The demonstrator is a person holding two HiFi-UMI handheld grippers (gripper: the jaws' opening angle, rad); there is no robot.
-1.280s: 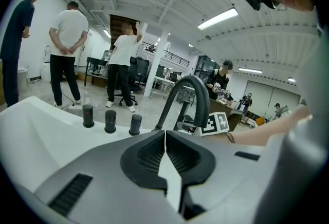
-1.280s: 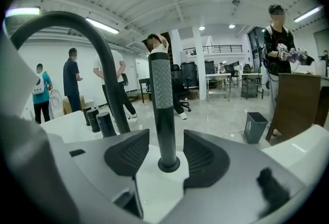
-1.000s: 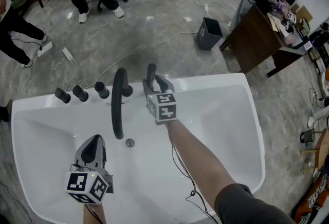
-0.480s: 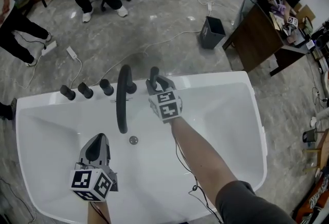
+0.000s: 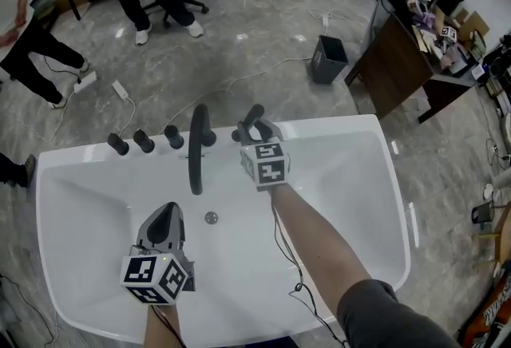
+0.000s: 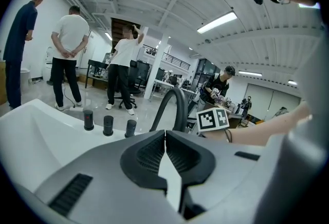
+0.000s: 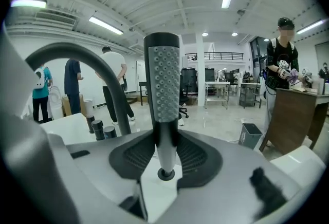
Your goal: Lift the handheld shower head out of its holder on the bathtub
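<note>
The left gripper (image 6: 165, 134) is holding its jaws pressed together, with nothing sitting between them. Beyond them a black curved spout (image 6: 174, 106) is rising from the white bathtub (image 6: 36, 130), and three black knobs (image 6: 108, 125) are standing to its left.

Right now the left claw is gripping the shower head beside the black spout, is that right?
No, the right claw, whose jaws have just closed, is gripping the shower head beside the black spout; the right gripper view shows it.
</note>
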